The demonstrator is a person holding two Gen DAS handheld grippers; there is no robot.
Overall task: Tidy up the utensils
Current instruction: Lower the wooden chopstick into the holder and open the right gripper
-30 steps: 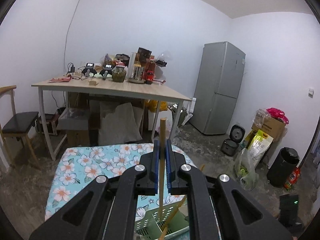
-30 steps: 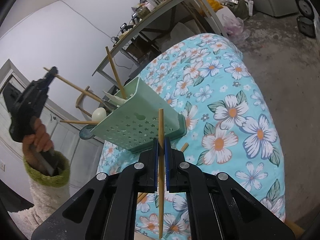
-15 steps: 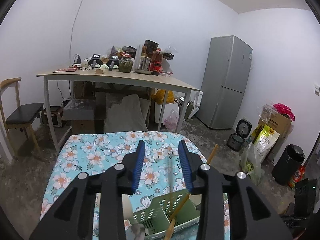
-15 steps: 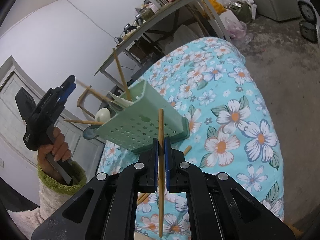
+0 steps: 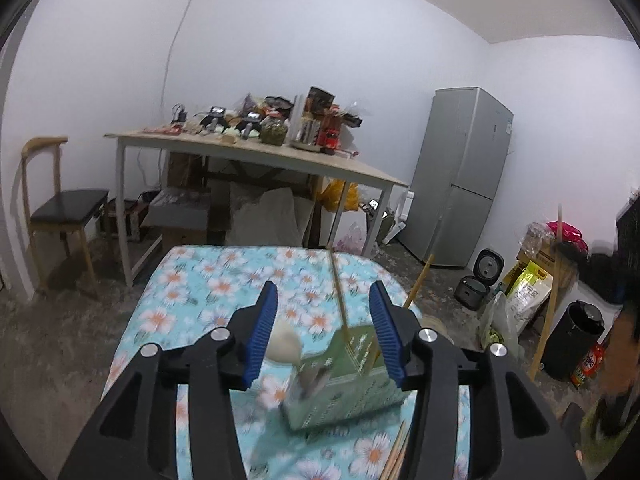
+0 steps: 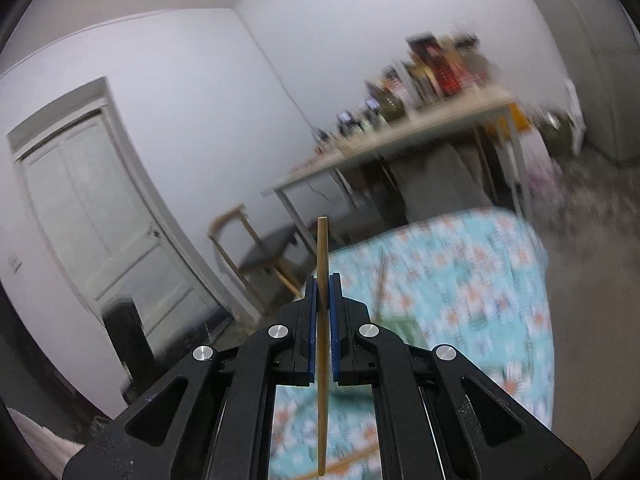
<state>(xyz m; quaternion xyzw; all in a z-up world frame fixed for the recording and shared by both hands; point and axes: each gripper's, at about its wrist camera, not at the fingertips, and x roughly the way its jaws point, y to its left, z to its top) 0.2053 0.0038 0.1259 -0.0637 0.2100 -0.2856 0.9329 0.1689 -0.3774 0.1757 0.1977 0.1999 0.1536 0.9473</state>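
The left gripper (image 5: pixel 322 330), clamped on a chopstick a second ago, now gapes empty above the green utensil caddy (image 5: pixel 344 384) at lower centre, while the right gripper (image 6: pixel 323 312) grips another chopstick (image 6: pixel 322 320), likely next for delivery.

domestic room: grey refrigerator (image 5: pixel 460 176), cluttered wooden table (image 5: pixel 256 156), chair (image 5: pixel 60 208), rice cooker (image 5: pixel 478 280), panelled door (image 6: pixel 104 216), floral tablecloth (image 5: pixel 208 280).

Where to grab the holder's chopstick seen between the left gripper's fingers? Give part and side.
Grip the chopstick on its bare shaft above the green holder, since its lower end is buried inside. Come from the near side with the open left gripper, fingers flanking the thin, near-upright stick.
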